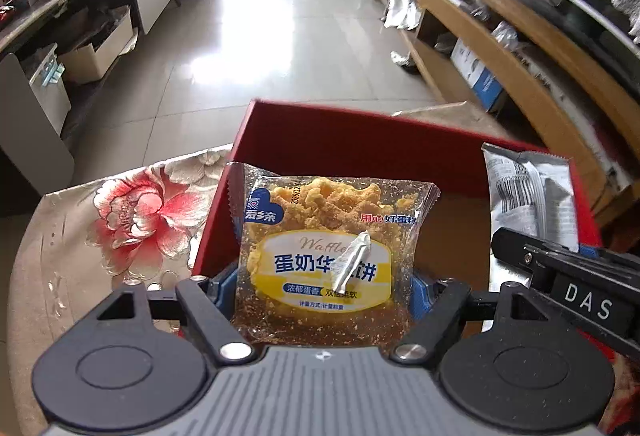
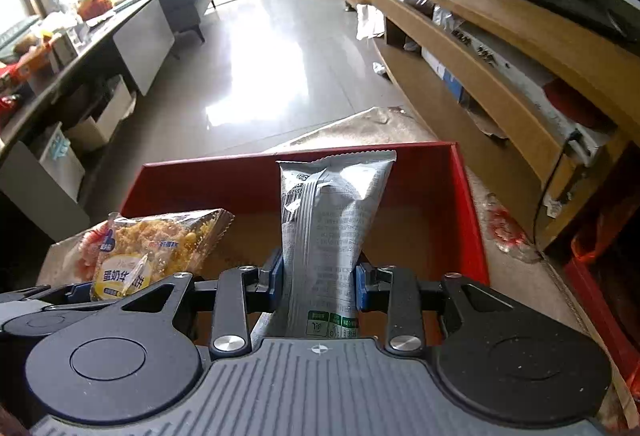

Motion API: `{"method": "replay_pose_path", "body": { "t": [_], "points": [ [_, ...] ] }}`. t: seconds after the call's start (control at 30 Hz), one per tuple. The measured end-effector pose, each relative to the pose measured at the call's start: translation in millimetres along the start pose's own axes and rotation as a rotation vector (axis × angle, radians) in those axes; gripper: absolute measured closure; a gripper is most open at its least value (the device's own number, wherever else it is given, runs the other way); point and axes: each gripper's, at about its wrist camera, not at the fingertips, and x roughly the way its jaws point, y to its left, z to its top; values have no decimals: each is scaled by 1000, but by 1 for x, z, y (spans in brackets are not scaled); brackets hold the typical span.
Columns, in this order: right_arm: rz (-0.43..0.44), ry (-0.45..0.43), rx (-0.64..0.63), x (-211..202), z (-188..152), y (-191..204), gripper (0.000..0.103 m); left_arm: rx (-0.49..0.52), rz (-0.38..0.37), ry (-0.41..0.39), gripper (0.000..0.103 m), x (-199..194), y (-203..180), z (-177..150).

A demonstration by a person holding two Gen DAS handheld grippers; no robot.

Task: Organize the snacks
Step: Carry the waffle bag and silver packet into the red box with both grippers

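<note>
Left wrist view: nearest the lens, the left gripper has its blue-padded jaws clamped on the sides of a clear plastic waffle cake packet with a yellow label, which stands up between them with a small crumpled silver scrap lying on its front. The packet hangs over the open red cardboard box with a brown floor, whose near left corner sits on the bench covered by a beige cloth printed with red flowers. To the right, the black frame of the other tool shows beside a silver foil snack pouch with a barcode, also over the box. In the right wrist view, the right gripper has its jaws clamped on the lower part of that silver pouch, which points upright away from the camera above the box's interior; the waffle packet is just to its left at the box's left edge, the two snacks apart. Beyond the box lie a glossy grey tiled floor, a long wooden cabinet with open shelves on the right and a grey sofa further back on the left.
</note>
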Motion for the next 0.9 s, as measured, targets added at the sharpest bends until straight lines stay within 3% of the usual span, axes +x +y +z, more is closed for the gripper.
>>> {"method": "replay_pose_path", "body": {
  "t": [0.1,0.37,0.67,0.9],
  "points": [
    [-10,24,-19,13,-4,3,63,51,54,-19,27,8,-5,-5],
    [-42,58,-35,25,-11,1,63,104,102,-45,27,14,-16,-14],
    [-83,107,-56,34,-20,-2,62,178,142,-45,26,17,-28,-29],
    [-84,119,-88,29,-28,6,60,173,130,-25,25,10,-29,-40]
  ]
}}
